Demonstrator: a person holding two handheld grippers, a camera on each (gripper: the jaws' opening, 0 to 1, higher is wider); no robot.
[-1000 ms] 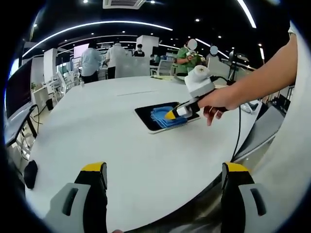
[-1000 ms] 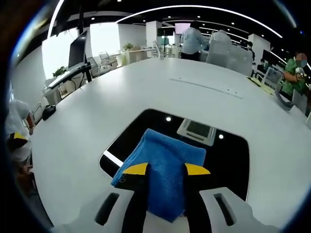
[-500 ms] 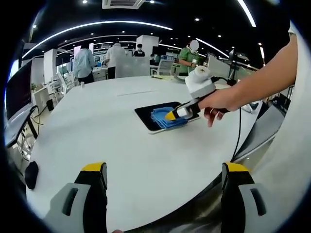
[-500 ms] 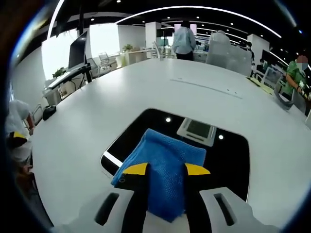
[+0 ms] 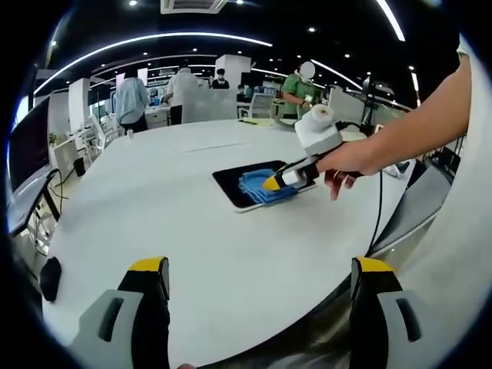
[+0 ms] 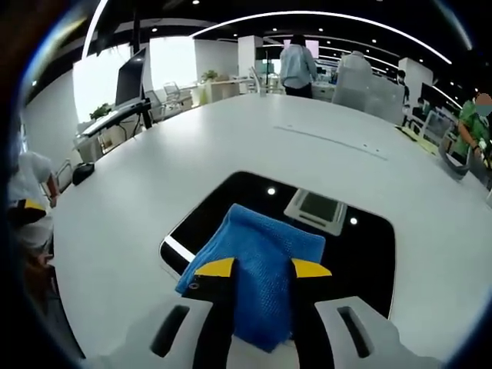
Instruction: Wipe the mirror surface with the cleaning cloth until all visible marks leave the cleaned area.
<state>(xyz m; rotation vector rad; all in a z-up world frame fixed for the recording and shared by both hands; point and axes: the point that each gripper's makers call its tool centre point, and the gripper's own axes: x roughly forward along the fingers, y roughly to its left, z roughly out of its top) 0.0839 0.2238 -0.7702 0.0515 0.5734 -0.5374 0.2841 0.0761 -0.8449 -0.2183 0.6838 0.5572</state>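
Observation:
A dark rectangular mirror (image 6: 361, 254) lies flat on the white table (image 6: 231, 146), reflecting ceiling lights. A folded blue cleaning cloth (image 6: 261, 265) rests on its near half, and my right gripper (image 6: 263, 270) is shut on the cloth, pressing it to the glass. In the left gripper view the mirror (image 5: 231, 181), the blue cloth (image 5: 254, 184) and the right gripper (image 5: 278, 181), held by a person's hand, sit across the table. My left gripper (image 5: 261, 269) hovers open near the table's front edge with nothing between its jaws.
The white table (image 5: 154, 200) is broad and curved, with its edge close to my left gripper. A black object (image 5: 48, 275) sits low at the left beyond the edge. Several people (image 5: 132, 98) stand by desks in the background. A cable (image 5: 377, 211) hangs from the right gripper.
The right gripper view has shifted very slightly; the cloth stays in nearly the same spot on the mirror. People in the background have moved.

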